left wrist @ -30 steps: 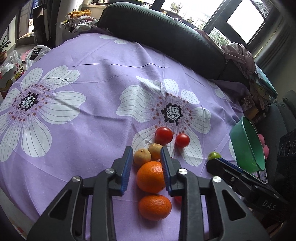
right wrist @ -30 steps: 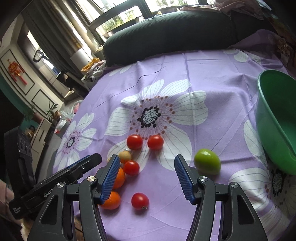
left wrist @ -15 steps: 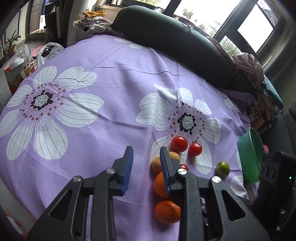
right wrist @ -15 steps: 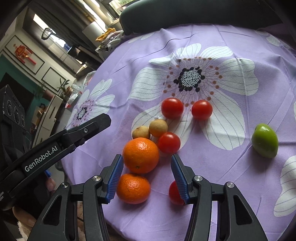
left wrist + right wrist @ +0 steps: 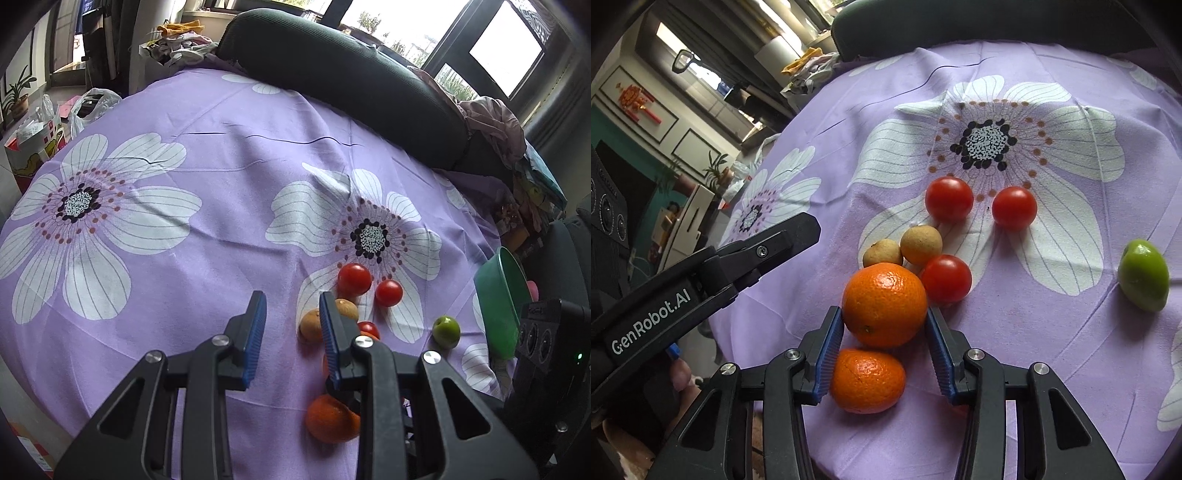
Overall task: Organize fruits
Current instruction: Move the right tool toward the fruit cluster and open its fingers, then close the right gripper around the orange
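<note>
My right gripper (image 5: pixel 884 325) has its blue pads on either side of the larger round orange (image 5: pixel 884 304), closed to the fruit's width and touching or nearly touching its skin; I judge the grasp just made but not yet tested. My left gripper (image 5: pixel 291 332) is parted wide and holds nothing, hovering over the purple flowered tablecloth (image 5: pixel 207 177) left of the pile.

The risk is in the crowding. A smaller orange (image 5: pixel 868 380) lies right under my left pad, a red tomato (image 5: pixel 945 278) touches the orange's far side, and two tan longan-like fruits (image 5: pixel 901 247) sit just behind. If I lift crookedly or squeeze off-centre, the round orange could slip out, or nudge its neighbours rolling toward the table edge. The green plastic bowl (image 5: pixel 498 306) is well apart on the right, near the small green fruit (image 5: pixel 446 330).

Half a second ago my right pads stood wider, short of the orange; a second ago the left gripper straddled it.
</note>
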`<state>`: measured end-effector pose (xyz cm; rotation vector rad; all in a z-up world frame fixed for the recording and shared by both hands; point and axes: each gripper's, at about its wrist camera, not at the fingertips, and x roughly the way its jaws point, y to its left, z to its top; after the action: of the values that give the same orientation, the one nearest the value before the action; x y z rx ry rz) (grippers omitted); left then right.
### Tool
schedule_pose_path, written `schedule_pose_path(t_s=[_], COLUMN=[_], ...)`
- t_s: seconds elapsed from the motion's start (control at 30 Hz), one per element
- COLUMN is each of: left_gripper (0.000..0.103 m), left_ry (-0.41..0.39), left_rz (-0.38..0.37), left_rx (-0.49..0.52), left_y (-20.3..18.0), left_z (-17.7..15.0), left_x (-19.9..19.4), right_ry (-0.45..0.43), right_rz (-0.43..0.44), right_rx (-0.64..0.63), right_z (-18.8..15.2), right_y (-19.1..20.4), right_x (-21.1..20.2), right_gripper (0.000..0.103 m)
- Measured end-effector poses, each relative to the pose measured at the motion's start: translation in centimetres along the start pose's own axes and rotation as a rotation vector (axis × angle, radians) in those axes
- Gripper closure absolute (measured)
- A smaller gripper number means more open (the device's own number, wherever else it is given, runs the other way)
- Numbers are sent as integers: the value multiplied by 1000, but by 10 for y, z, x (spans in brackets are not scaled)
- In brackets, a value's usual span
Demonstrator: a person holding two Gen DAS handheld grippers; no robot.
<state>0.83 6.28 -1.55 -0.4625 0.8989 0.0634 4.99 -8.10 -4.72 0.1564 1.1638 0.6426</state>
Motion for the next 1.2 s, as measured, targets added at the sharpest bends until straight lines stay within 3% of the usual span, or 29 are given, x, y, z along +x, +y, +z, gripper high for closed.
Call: schedule_pose_path(t_s=[0.1, 0.27, 0.37, 0.57, 0.73, 0.87, 1.0, 1.2], left_gripper=[75, 75, 75, 75, 75, 75, 74, 74], left_ry=[3, 32, 61, 62, 60, 45, 13, 32], left_rz=[-5, -35, -66, -30, -52, -25, -26, 13], left_rx=[10, 34, 48, 115, 108, 146, 128, 74], left_y=[-4, -16, -25, -45, -61, -80, -89, -85], left_z=[0, -1, -1, 6, 18, 23, 28, 23], left_x=[1, 9, 14, 18, 13, 5, -3, 1], right_ry=[-27, -24, -13, -56, -49, -53, -80, -117], right_rz=[-9, -123, -95, -122, -56, -37, -53, -45], right_rx=[5, 35, 75, 55, 110, 143, 165, 185], right_z=[1, 6, 7, 11, 13, 16, 20, 24], right_y=[-12, -41, -56, -57, -69, -75, -81, -89], right_x=[-17, -27, -28, -39, -36, -41, -48, -61], right_gripper=[57, 57, 57, 58, 58, 57, 57, 57])
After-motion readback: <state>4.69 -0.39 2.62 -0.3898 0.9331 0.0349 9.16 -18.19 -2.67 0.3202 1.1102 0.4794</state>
